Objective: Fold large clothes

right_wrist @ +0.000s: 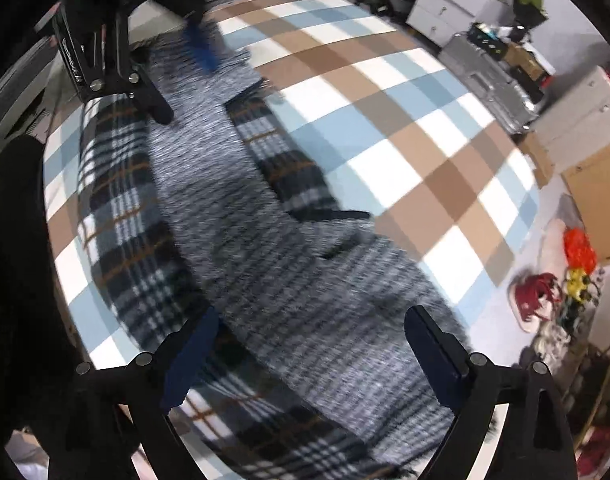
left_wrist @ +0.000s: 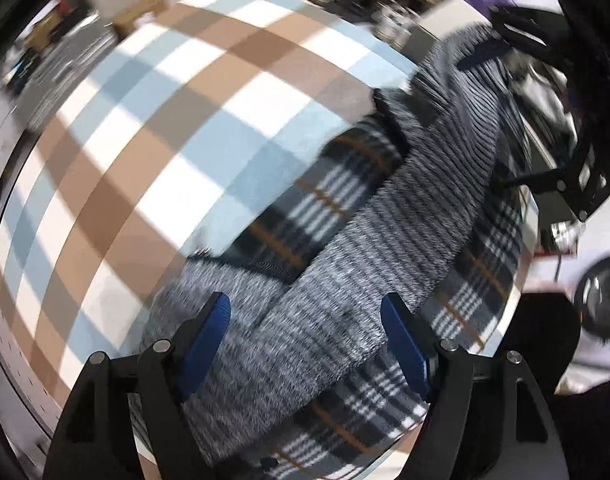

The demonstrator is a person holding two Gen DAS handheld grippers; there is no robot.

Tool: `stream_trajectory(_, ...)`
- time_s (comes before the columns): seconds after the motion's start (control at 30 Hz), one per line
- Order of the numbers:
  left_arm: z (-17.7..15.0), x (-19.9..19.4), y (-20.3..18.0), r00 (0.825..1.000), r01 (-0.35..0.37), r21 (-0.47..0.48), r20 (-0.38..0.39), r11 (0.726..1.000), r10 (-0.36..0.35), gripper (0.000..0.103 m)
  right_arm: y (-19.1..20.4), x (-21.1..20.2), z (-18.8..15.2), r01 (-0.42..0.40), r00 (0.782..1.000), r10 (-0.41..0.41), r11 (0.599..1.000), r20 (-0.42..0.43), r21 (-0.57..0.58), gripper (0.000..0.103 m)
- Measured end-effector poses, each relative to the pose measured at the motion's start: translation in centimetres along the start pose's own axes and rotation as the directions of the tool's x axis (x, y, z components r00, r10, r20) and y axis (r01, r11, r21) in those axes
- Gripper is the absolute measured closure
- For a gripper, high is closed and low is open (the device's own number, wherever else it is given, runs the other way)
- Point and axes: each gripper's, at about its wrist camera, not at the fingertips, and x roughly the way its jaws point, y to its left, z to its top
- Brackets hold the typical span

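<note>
Garment (left_wrist: 329, 264), grey knit over dark plaid, lies on the checked tablecloth (left_wrist: 145, 152). Left gripper (left_wrist: 305, 344) and right gripper (right_wrist: 311, 354) both wide, holding nothing. Risk: pinching only the knit layer, dragging it askew.

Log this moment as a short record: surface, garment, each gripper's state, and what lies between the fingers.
surface: table under a checked cloth of blue, brown and white
garment: dark plaid piece with a grey knit sleeve laid across it
left gripper: open, pointing down over the grey knit, pads not pressing it
right gripper: open, above the grey knit
between fingers: grey knit below both grippers, not gripped
image quality: motion blur in both views
</note>
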Motion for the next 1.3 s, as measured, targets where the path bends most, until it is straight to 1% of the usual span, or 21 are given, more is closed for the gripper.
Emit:
stream_trajectory(0.13, 0.6, 2.1, -0.7, 0.999, 0.017, 0.058, -0.050, 0.998, -0.014, 0.029, -0.5, 0.5, -0.5, -0.009, 1.000, 0.009, 1.000, -0.003, 0.021, 0.008)
stream_trajectory(0.2, 0.7, 4.0, -0.9, 0.995, 0.019, 0.077, -0.104, 0.997, -0.010, 0.029, -0.6, 0.8, -0.7, -0.007, 1.000, 0.007, 1.000, -0.007, 0.028, 0.008)
stream_trajectory(0.33, 0.2, 5.4, -2.0, 0.996, -0.026, 0.115, -0.077, 0.993, 0.035, 0.029, -0.6, 1.2, -1.3, -0.013, 1.000, 0.014, 1.000, -0.014, 0.026, 0.008)
stream_trajectory(0.4, -0.4, 5.2, -2.8, 0.997, -0.053, 0.100, -0.049, 0.994, 0.058, 0.030, -0.7, 1.2, -1.4, -0.035, 0.999, 0.035, 0.999, -0.015, 0.030, 0.008)
stream_trajectory(0.47, -1.5, 4.5, -5.7, 0.996, -0.084, 0.118, -0.020, 0.989, 0.087, 0.042, -0.9, 1.3, -1.4, -0.055, 0.997, 0.057, 0.998, -0.042, 0.043, 0.008)
stream_trajectory(0.5, -2.2, 4.3, -6.6, 0.995, -0.104, 0.129, 0.001, 0.986, 0.105, 0.054, -0.9, 1.2, -1.3, -0.050, 0.998, 0.052, 0.998, -0.043, 0.041, 0.008)
stream_trajectory(0.53, -2.6, 4.0, -7.3, 0.995, -0.101, 0.124, 0.010, 0.987, 0.100, 0.069, -0.8, 0.8, -1.0, -0.042, 0.999, 0.043, 0.999, -0.031, 0.030, 0.008)
stream_trajectory(0.63, -3.7, 4.2, -8.7, 0.998, -0.068, 0.055, -0.009, 0.996, 0.069, 0.095, -0.3, -0.3, -0.1, -0.031, 0.999, 0.031, 0.999, 0.023, 0.005, 0.008)
stream_trajectory(0.7, -4.5, 4.4, -9.5, 0.998, -0.060, 0.010, 0.001, 0.998, 0.060, 0.099, 0.3, -0.5, 0.7, -0.034, 0.998, 0.035, 0.999, 0.047, -0.018, 0.008)
stream_trajectory(0.77, -5.5, 4.4, -10.4, 0.997, -0.076, -0.013, 0.027, 0.997, 0.076, 0.100, 0.9, 0.2, 1.6, -0.033, 0.999, 0.035, 0.999, 0.032, -0.042, 0.008)
stream_trajectory(0.9, -7.4, 3.8, -12.1, 0.997, -0.049, -0.066, 0.063, 0.997, 0.054, 0.100, 2.2, 1.9, 2.9, -0.052, 0.999, 0.053, 0.995, 0.005, -0.088, 0.008)
stream_trajectory(0.97, -8.3, 3.2, -13.0, 0.995, -0.039, -0.076, 0.087, 0.996, 0.046, 0.100, 2.8, 2.7, 3.3, -0.037, 0.999, 0.037, 0.994, 0.001, -0.100, 0.010)
stream_trajectory(1.03, -8.7, 2.2, -13.5, 0.995, -0.008, -0.128, 0.095, 0.992, 0.020, 0.100, 2.6, 3.7, 3.5, -0.011, 1.000, 0.009, 0.996, -0.025, -0.087, 0.012)
stream_trajectory(1.07, -9.1, 1.9, -14.0, 0.993, 0.002, -0.142, 0.113, 0.990, 0.014, 0.100, 2.5, 3.9, 3.5, -0.012, 0.999, 0.010, 0.997, -0.033, -0.079, 0.019)
stream_trajectory(1.1, -9.5, 1.6, -14.3, 0.992, 0.003, -0.151, 0.129, 0.989, 0.017, 0.100, 2.3, 3.7, 3.5, -0.025, 0.999, 0.024, 0.998, -0.027, -0.063, 0.035)
stream_trajectory(1.13, -10.1, 1.0, -14.2, 0.991, 0.014, -0.159, 0.135, 0.987, 0.007, 0.100, 2.2, 3.4, 3.5, -0.044, 0.999, 0.043, 0.998, -0.018, -0.053, 0.043)
stream_trajectory(1.17, -10.3, 0.9, -14.4, 0.989, 0.026, -0.168, 0.151, 0.985, 0.000, 0.100, 2.2, 2.9, 3.4, -0.050, 0.999, 0.050, 0.998, -0.001, -0.043, 0.060)
stream_trajectory(1.2, -10.4, 0.8, -14.6, 0.988, 0.033, -0.166, 0.156, 0.986, -0.007, 0.100, 2.3, 2.3, 3.3, -0.028, 0.999, 0.029, 0.999, 0.027, -0.029, 0.074)
stream_trajectory(1.23, -10.7, 0.5, -13.7, 0.987, 0.029, -0.160, 0.162, 0.987, -0.003, 0.100, 2.6, 1.6, 3.1, 0.003, 0.998, -0.002, 1.000, 0.055, -0.020, 0.080)
stream_trajectory(1.27, -10.8, 0.2, -13.8, 0.984, 0.031, -0.163, 0.179, 0.986, -0.001, 0.100, 2.9, 1.0, 2.8, 0.043, 0.995, -0.042, 0.999, 0.085, -0.012, 0.097)
stream_trajectory(1.3, -10.8, -0.1, -13.6, 0.983, 0.046, -0.173, 0.183, 0.984, -0.014, 0.100, 3.5, 0.3, 2.6, 0.094, 0.988, -0.094, 0.996, 0.121, 0.009, 0.099)
